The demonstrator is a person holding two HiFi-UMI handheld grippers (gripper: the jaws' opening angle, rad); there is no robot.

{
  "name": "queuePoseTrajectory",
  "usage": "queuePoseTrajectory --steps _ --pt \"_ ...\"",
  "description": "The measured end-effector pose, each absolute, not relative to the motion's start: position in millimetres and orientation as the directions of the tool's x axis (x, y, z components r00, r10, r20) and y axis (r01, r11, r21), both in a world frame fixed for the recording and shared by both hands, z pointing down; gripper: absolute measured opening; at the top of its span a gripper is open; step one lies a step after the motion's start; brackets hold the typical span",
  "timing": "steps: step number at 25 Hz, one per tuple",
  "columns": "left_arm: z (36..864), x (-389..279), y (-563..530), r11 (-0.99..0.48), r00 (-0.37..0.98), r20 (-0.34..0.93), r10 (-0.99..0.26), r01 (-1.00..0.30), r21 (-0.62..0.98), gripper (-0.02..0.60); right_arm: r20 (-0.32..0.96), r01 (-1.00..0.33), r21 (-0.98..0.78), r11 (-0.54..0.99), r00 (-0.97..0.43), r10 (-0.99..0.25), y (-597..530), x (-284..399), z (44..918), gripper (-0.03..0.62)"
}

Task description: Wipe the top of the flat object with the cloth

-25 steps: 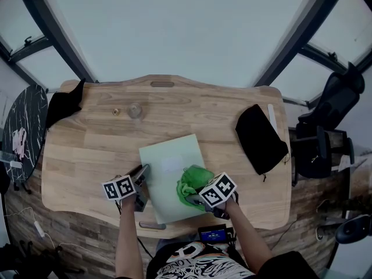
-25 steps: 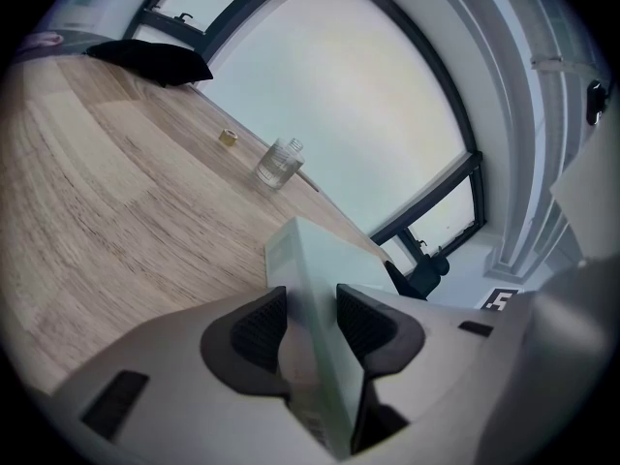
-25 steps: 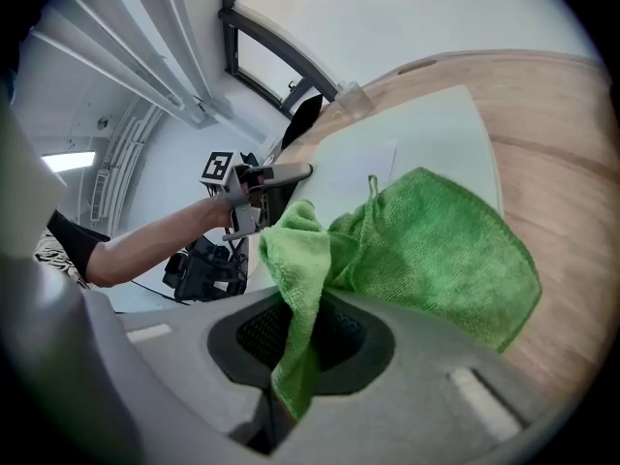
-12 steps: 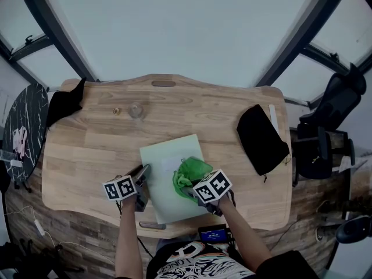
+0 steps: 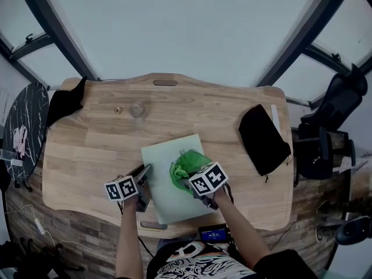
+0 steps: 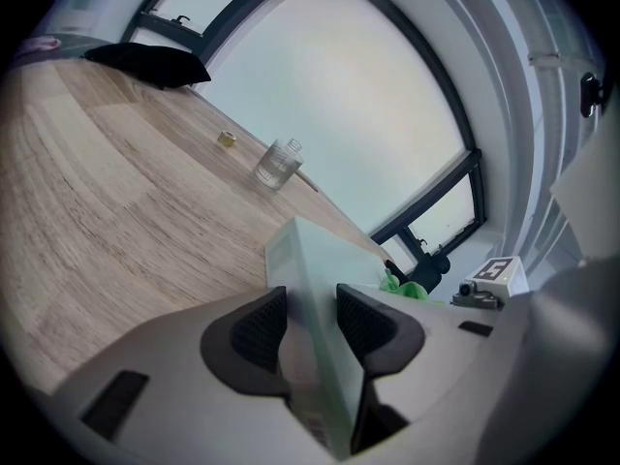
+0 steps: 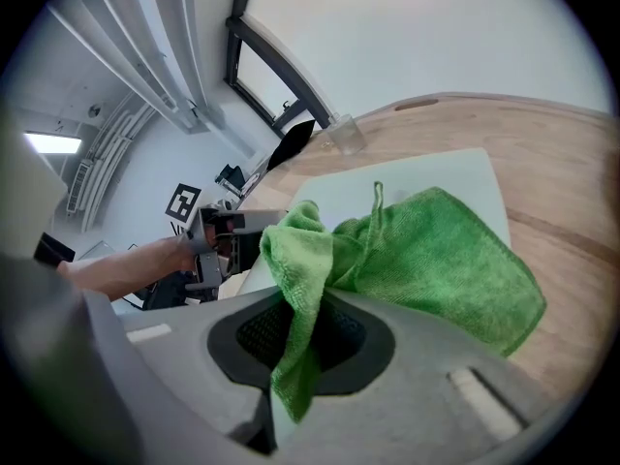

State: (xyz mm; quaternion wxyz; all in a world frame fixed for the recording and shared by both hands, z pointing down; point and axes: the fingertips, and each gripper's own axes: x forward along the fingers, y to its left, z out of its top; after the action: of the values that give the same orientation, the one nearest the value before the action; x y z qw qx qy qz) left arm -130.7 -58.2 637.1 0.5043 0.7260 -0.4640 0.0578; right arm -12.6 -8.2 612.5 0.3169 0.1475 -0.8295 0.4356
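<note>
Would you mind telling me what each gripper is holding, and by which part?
The left gripper clamps the pale green board by its left edge; the right gripper pinches a bunched fold of the green cloth.

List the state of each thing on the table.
Board: flat on the table, left edge clamped.
Green cloth: bunched, resting on the board.
Left tongs: shut on the board.
Right tongs: shut on the green cloth.
Glass: upright, apart from the board.
Black pouch: lying flat, untouched.
</note>
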Motion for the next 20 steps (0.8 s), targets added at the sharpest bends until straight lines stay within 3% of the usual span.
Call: queuePoseTrajectory --steps 13,20 --pt "637 -133 -59 -0.065 0.558 0.552 -0.620 -0.737 0.672 0.164 0.642 -0.543 -0.666 0.512 -0.766 0.022 -40 -19 615 0.037" --pt "636 -133 -60 -0.072 0.564 0.545 -0.620 -0.733 0.676 0.164 0.668 -0.600 -0.591 0.538 -0.739 -0.090 -74 -29 614 0.038"
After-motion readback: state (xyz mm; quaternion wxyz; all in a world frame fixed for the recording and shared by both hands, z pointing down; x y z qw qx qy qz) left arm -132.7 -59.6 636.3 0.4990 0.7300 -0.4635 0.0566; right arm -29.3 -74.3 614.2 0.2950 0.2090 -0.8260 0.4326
